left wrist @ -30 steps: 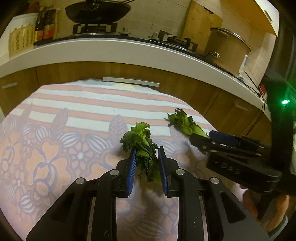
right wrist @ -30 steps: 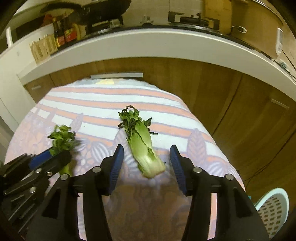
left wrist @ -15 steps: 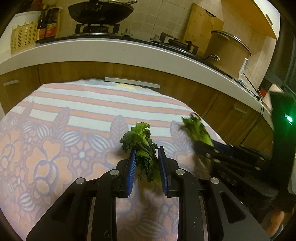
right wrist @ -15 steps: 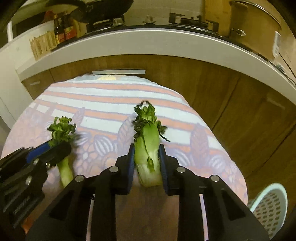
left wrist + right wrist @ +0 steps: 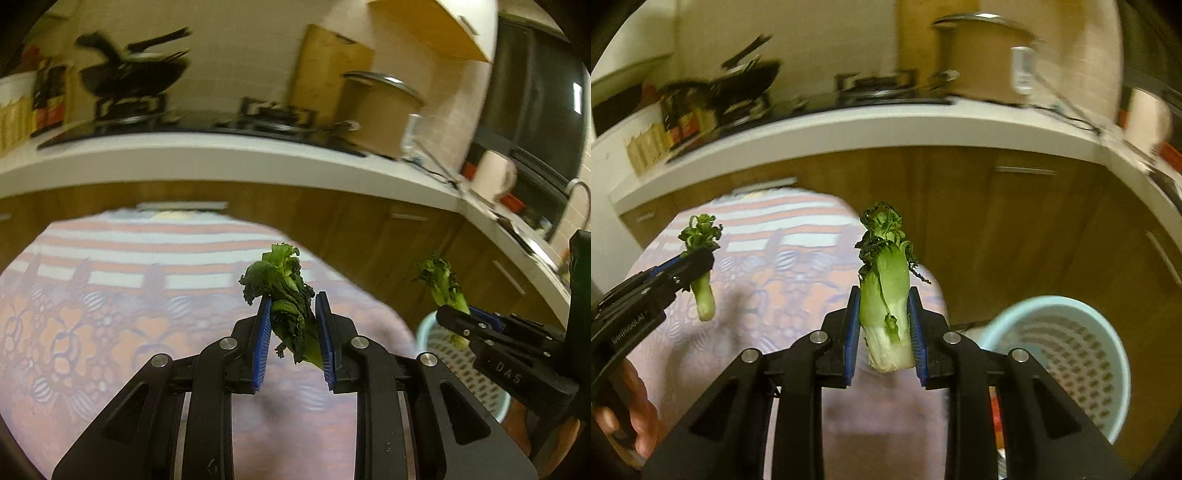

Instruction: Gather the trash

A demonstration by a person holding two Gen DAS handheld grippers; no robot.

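Nearest to me, both grippers are clamped on vegetable scraps and held up off the table. The left gripper (image 5: 293,334) has its blue pads squeezed against a wilted dark-leafed stalk (image 5: 286,299), leaves up and the pale cut end hanging down between the jaws. The right gripper (image 5: 882,328) is pinched on a stubby pale-green stalk base (image 5: 884,295), its white root end at the bottom and shrivelled leaves on top. Neither scrap touches anything but the pads that hold it.

Just beyond them lies the table under a flowered and striped cloth (image 5: 110,295); the stretch of it that shows has no other scraps on it, though the near part is hidden behind the grippers. To the right of the table, lower down on the floor, stands a light-blue perforated basket (image 5: 1067,354), and what I can see of its inside looks empty.

So I would judge the picking-up done for these two pieces and the dropping-in not yet done: both must be carried right, over the basket's rim, and let go.

Farthest off runs the white kitchen counter (image 5: 221,158), blurred.
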